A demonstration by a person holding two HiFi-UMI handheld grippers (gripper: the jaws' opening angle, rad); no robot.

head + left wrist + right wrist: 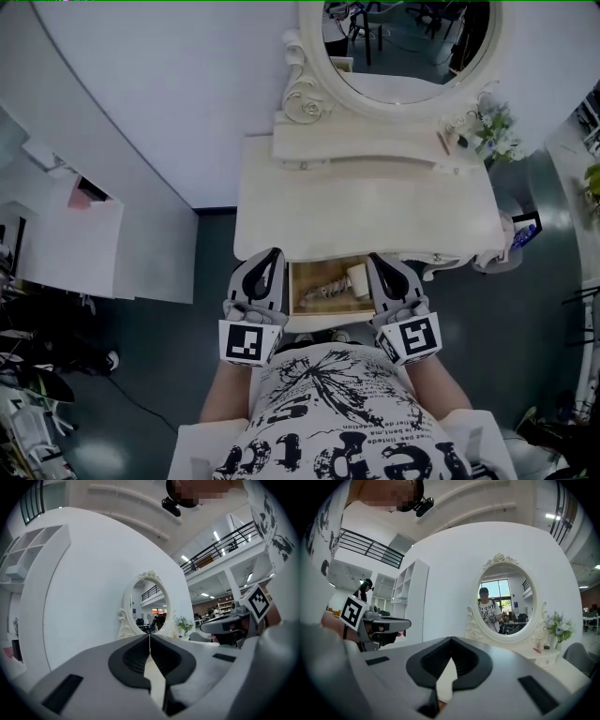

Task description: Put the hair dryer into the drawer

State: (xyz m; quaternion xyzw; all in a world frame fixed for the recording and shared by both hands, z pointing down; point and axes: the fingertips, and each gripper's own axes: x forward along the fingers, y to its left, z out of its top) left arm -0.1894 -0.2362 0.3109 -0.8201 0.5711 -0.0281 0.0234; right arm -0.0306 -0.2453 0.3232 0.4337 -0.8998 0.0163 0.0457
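Note:
The pale hair dryer [333, 284] lies inside the open wooden drawer [298, 302] of the white dressing table [366, 202]. My left gripper [265, 267] is held at the drawer's left side and my right gripper [380, 267] at its right side, both close to my body and pointing level toward the table. In the left gripper view the left gripper [149, 637] is shut with nothing between its pads. The right gripper [451, 641] is likewise shut and empty in its own view. Each view shows the other gripper beside it.
An oval mirror [408, 47] in an ornate white frame stands on the table's back, with a small raised shelf below it. A flower pot [497, 131] sits at the table's right end. White shelving [70, 234] stands to the left on dark floor.

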